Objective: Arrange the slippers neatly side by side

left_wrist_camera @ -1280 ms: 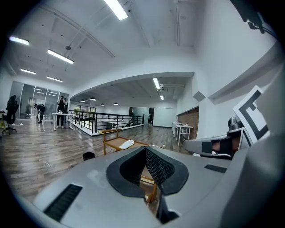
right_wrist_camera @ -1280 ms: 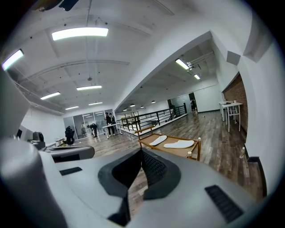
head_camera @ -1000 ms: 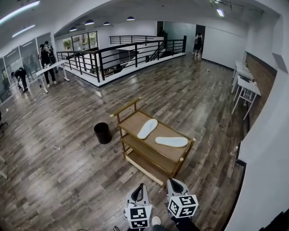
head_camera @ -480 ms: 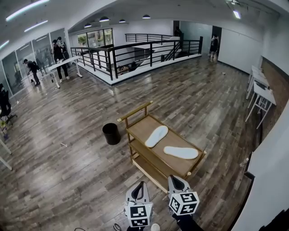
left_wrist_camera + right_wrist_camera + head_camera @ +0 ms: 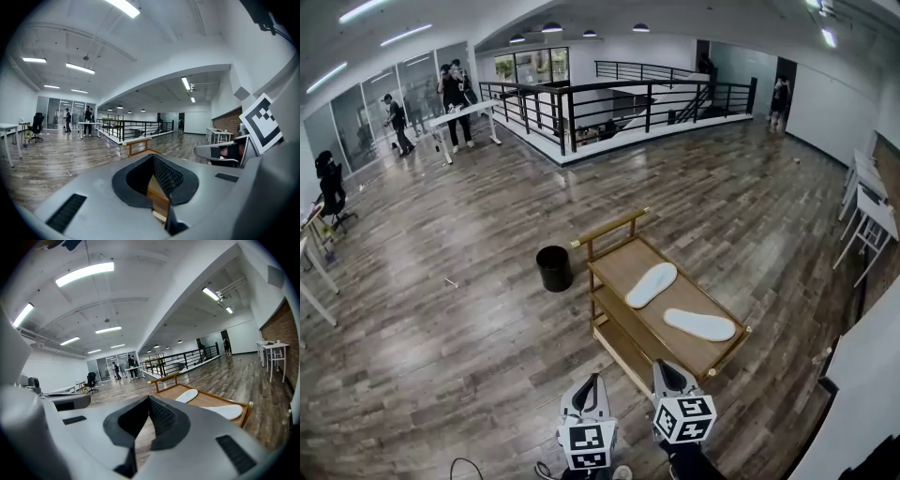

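Note:
Two white slippers lie soles-up on the top shelf of a wooden cart. The farther slipper points away at an angle, and the nearer slipper lies across the shelf, so they form a loose V with a gap between them. My left gripper and right gripper hover low in the head view, short of the cart's near corner, both shut and holding nothing. The right gripper view shows its shut tips with both slippers ahead to the right. In the left gripper view the tips meet over the cart's wood.
A black bin stands on the wood floor just left of the cart. The cart's handle bar is at its far end. White tables line the right wall. A black railing and several people are far behind.
The head view has swung, so the cart, slippers and bin now sit further right and lower in the picture. Both grippers stay shut at the bottom edge.

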The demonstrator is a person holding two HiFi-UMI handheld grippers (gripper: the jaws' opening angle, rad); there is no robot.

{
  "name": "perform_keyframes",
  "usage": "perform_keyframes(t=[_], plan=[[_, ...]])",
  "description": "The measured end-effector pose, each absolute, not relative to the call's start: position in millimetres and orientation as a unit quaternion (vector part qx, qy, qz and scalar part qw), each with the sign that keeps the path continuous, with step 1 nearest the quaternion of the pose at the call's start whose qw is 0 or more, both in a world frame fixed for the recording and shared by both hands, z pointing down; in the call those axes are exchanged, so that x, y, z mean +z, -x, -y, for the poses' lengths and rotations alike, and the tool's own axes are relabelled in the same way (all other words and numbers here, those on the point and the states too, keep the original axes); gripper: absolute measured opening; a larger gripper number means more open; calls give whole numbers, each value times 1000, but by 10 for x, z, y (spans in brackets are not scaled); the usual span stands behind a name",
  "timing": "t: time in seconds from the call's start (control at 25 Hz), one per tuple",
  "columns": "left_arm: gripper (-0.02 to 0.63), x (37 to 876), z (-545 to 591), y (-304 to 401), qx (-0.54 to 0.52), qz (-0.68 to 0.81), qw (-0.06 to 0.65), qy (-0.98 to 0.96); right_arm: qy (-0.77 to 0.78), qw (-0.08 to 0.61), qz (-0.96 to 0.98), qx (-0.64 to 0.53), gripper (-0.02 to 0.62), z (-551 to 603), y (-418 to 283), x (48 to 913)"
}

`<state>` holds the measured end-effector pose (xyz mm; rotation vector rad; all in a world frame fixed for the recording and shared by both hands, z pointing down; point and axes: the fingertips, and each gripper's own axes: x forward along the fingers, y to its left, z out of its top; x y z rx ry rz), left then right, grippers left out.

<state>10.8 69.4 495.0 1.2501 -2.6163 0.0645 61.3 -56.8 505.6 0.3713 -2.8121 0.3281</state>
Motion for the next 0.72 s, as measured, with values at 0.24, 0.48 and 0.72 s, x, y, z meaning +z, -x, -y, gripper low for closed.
perform_keyframes(t=[0.24,0.48,0.72], plan=[[-2,4927,-719,318,21,902,106,-417,-117,144,977,107,-2,551,-175,5119],[-2,4938,-775,965,17,904,106,-415,-117,155,976,95,-2,461,451,5206],[-2,5008,-832,1618,10,903,114,-414,-127,167,973,97,-2,443,1071,5292]])
